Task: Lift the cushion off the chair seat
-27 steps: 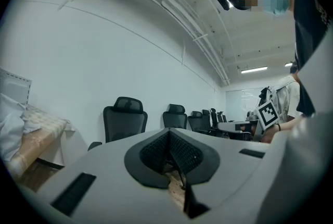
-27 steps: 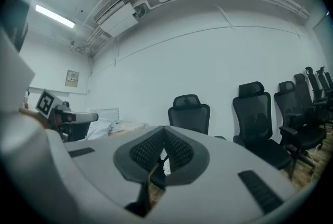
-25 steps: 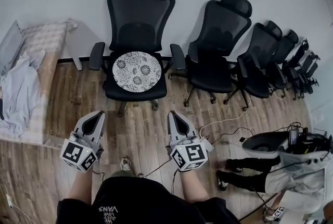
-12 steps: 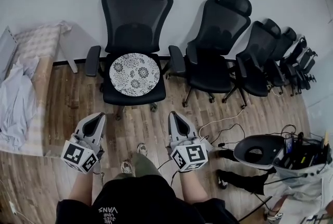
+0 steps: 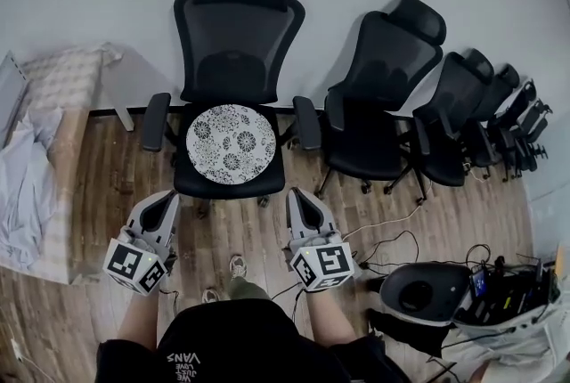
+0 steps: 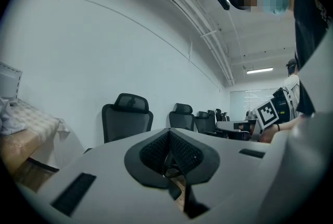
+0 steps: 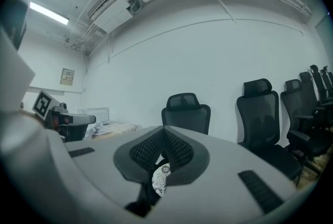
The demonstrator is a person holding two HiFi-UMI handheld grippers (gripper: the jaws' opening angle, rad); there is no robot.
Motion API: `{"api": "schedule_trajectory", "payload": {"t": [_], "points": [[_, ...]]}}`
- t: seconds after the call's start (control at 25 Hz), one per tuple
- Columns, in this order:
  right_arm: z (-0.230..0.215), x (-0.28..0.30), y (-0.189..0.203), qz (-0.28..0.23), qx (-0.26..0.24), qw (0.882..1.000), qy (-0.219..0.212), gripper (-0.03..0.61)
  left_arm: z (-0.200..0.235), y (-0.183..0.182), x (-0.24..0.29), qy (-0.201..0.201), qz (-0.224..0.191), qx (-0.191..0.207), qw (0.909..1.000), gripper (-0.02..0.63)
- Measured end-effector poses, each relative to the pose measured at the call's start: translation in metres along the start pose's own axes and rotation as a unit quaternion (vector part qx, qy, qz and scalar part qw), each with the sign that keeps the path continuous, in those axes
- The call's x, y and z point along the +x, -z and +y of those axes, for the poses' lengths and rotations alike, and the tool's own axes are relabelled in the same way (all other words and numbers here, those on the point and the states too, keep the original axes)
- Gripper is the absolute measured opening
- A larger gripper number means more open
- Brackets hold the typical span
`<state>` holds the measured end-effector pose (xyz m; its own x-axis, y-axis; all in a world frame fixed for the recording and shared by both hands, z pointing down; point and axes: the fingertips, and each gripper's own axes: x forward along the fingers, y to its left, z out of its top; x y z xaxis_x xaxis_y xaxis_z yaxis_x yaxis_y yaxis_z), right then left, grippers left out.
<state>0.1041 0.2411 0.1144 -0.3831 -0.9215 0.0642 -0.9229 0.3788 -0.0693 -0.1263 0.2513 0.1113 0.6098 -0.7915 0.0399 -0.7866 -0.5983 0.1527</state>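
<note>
The round flowery cushion lies on the chair seat straight ahead, midway between the left tool and the right tool — both shut and empty, seemingly equally near.

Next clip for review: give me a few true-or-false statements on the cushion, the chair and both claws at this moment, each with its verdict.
1. The round black-and-white patterned cushion lies on the seat of the black mesh office chair. True.
2. The left claw grips the cushion's edge. False: it is shut on nothing, short of the chair.
3. The right claw is shut and empty. True.
4. The floor is grey carpet. False: it is wooden planks.
</note>
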Motion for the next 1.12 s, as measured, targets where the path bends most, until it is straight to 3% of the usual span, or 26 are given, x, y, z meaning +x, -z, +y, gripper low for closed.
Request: {"api": "schedule_trajectory", "payload": {"t": [0.4,0.72,1.12], "points": [[-0.053,0.054,-0.009,0.003,-0.003,1.0,-0.023,0.017,0.016,-0.009,0.068,-0.021,-0.007,0.002,0.9998,0.011],[-0.073,0.084,-0.002,0.011,0.006,0.999,-0.036,0.017,0.034,-0.005,0.091,-0.045,0.002,-0.003,0.999,0.011],[-0.083,0.144,-0.002,0.012,0.009,1.0,-0.017,0.017,0.085,-0.01,0.137,-0.027,0.004,-0.005,0.9996,0.011]]}}
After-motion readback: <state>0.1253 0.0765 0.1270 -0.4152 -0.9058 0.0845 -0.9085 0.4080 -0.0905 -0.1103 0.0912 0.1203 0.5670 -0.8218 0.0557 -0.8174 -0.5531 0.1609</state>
